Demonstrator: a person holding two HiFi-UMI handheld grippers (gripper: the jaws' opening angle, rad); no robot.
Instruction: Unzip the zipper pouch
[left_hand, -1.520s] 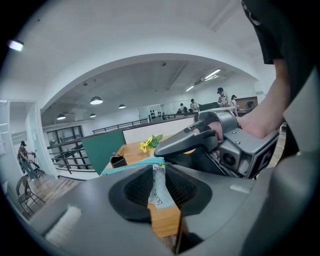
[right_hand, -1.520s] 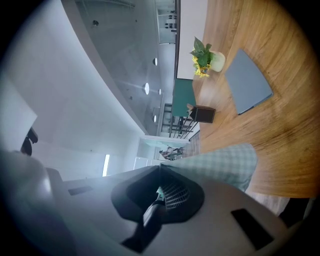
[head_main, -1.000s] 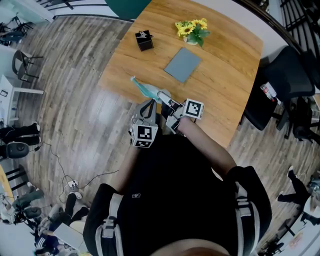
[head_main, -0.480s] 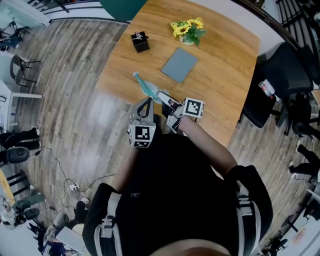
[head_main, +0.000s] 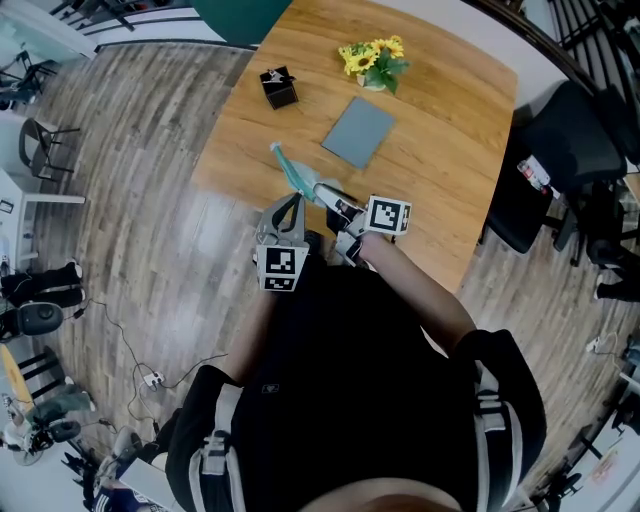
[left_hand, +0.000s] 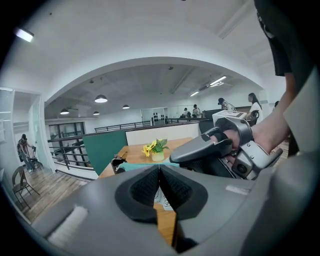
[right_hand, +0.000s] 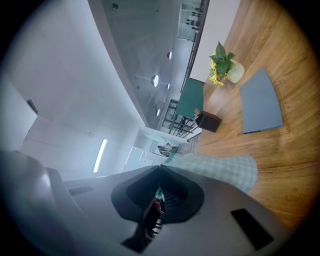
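The zipper pouch (head_main: 293, 171) is teal-checked fabric, held in the air over the near edge of the wooden table (head_main: 450, 120). My left gripper (head_main: 295, 203) comes at it from below and is shut on the fabric of its near end; in the left gripper view the pads (left_hand: 145, 186) meet with pouch cloth (left_hand: 163, 198) showing under them. My right gripper (head_main: 324, 191) is shut on the same end from the right, and the pouch (right_hand: 220, 169) stretches away from its closed jaws. Which gripper has the zipper pull I cannot tell.
On the table lie a grey flat pad (head_main: 359, 130), a pot of yellow flowers (head_main: 372, 60) and a small black box (head_main: 278, 88). A black chair (head_main: 560, 165) stands at the table's right. Wood floor lies to the left.
The pouch's free end has tipped slightly toward the table. Both grippers stay shut on it in about the same place.
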